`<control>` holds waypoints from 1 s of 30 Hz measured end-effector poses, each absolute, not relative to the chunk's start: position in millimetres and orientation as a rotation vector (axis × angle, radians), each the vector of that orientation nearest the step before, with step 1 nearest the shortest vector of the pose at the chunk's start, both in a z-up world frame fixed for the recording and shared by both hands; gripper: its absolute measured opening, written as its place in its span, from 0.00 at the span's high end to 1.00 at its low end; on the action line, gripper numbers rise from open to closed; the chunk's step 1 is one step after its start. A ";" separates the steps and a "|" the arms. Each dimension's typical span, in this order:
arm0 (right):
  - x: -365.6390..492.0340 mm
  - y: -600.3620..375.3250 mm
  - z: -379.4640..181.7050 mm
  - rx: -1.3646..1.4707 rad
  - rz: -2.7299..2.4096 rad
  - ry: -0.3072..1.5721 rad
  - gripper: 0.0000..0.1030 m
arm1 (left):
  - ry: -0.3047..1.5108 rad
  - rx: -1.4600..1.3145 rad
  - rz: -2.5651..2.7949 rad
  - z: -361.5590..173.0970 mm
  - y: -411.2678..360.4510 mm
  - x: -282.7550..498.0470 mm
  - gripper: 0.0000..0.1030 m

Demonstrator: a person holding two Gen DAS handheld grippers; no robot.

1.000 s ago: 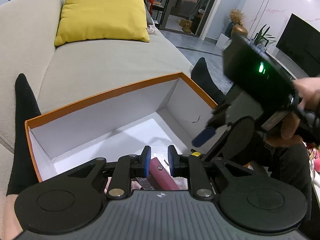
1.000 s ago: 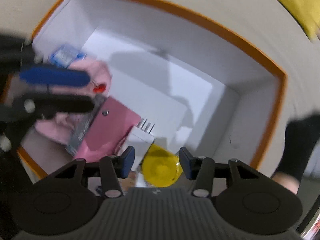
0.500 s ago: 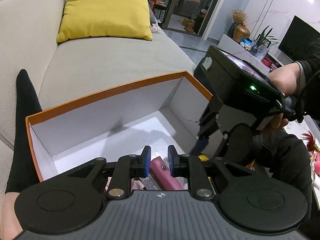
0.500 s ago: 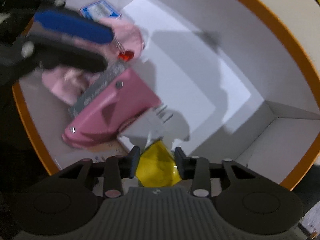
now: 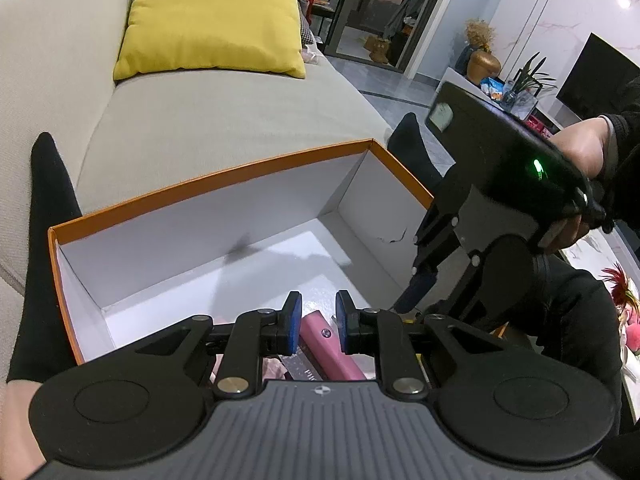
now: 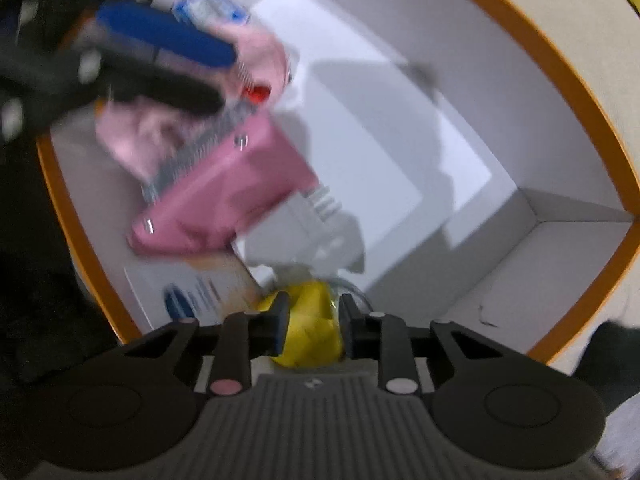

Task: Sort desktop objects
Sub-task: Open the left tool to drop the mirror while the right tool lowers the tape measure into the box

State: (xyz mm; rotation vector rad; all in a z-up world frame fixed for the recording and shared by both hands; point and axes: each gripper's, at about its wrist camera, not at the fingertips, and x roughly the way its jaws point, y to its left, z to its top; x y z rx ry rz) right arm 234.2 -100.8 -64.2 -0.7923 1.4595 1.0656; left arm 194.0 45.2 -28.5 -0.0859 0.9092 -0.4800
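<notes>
Down at the near corner of the box (image 6: 576, 92), right hand-held gripper (image 6: 312, 322) straddles the yellow piece (image 6: 310, 328); its jaws have just been closing, pads at its sides, seemingly pinching it, blur hides firm contact. Step: picking the yellow piece. Next: firm the grip, lift straight up clear of the white plug (image 6: 316, 224) and pink case (image 6: 224, 196). Left hand-held gripper (image 5: 318, 322) hangs over the pink case with jaws nearly together, holding nothing. Versus earlier: yellow piece lay loose between wide jaws; now flanked closely, and the view has rolled.
</notes>
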 end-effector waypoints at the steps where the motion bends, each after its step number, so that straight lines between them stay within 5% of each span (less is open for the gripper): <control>1: 234.8 -98.6 -66.8 -0.785 1.039 1.470 0.72 | 0.911 -0.085 -0.476 -28.8 45.4 193.9 0.81; 11: 227.3 -100.1 -84.5 -0.900 1.042 1.487 0.80 | 0.914 -0.083 -0.467 -28.2 46.5 192.5 0.81; 19: 230.7 -109.6 -86.4 -0.873 1.044 1.518 0.78 | 0.916 -0.087 -0.464 -28.2 47.3 193.1 0.81; 30: 215.4 -137.8 -30.5 -0.765 0.953 1.350 0.77 | 0.864 -0.057 -0.498 -8.1 37.1 175.3 0.81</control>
